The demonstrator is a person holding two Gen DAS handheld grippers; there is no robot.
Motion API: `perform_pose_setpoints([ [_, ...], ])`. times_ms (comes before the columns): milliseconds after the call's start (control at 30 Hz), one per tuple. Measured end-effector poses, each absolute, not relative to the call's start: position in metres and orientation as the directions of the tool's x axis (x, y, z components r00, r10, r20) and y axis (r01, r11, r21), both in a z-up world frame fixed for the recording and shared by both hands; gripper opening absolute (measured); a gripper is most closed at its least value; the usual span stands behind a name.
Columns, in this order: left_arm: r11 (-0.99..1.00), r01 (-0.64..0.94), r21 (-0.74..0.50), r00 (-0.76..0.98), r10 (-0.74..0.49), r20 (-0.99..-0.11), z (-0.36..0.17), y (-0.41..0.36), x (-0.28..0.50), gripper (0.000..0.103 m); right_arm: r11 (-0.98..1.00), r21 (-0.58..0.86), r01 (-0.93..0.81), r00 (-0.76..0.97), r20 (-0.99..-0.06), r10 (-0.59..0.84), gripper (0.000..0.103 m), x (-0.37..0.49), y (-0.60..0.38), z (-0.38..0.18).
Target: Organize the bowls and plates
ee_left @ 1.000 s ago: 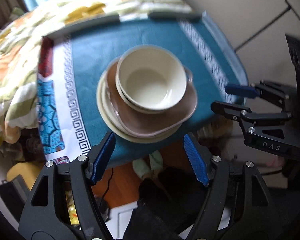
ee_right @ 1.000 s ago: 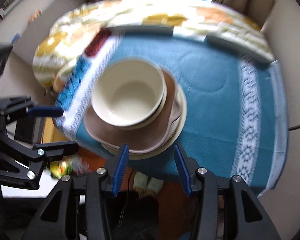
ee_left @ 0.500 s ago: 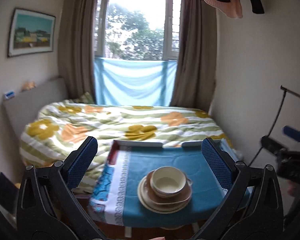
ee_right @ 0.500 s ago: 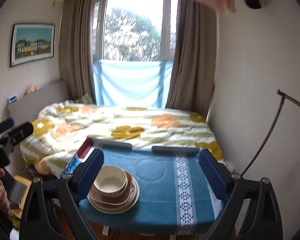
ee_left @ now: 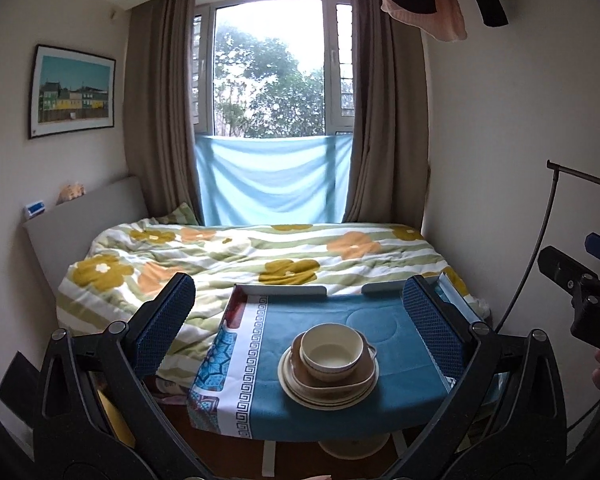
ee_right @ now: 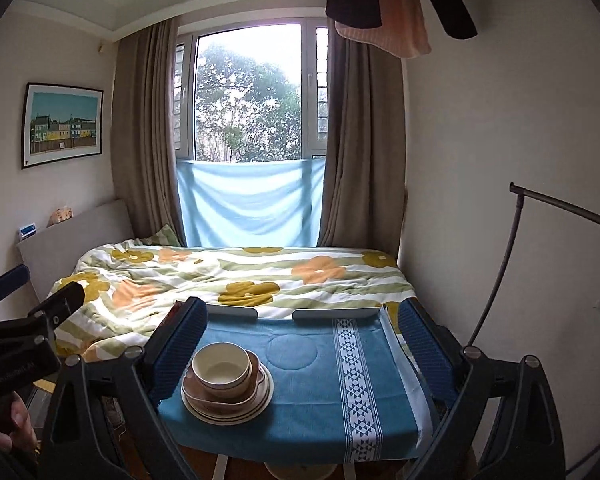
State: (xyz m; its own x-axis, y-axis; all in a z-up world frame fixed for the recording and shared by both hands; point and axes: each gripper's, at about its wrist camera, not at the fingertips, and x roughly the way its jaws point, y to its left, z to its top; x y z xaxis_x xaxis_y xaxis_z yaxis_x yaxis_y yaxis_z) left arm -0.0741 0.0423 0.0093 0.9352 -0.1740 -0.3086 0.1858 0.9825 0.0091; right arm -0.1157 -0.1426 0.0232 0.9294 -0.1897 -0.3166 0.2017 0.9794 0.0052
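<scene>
Left gripper (ee_left: 300, 312), right gripper (ee_right: 304, 336): jaws spread wide, empty, held back from table (ee_right: 300, 432). Cream bowl (ee_right: 221, 369) nested on brown dish (ee_right: 256, 368), stacked on plates (ee_right: 260, 400) near table's front-left edge. Risk: stack toppling off edge if nudged or gripped off-centre.
</scene>
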Motion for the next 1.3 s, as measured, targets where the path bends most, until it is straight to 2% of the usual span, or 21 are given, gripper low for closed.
perform_pose_setpoints([
  [1300,0.987,0.160,0.000,0.941,-0.152,-0.302,0.014,0.057,-0.080,0.103,0.980,0.002,0.198,0.931,-0.312,-0.188,0.095,-0.124,-0.129,0.026],
])
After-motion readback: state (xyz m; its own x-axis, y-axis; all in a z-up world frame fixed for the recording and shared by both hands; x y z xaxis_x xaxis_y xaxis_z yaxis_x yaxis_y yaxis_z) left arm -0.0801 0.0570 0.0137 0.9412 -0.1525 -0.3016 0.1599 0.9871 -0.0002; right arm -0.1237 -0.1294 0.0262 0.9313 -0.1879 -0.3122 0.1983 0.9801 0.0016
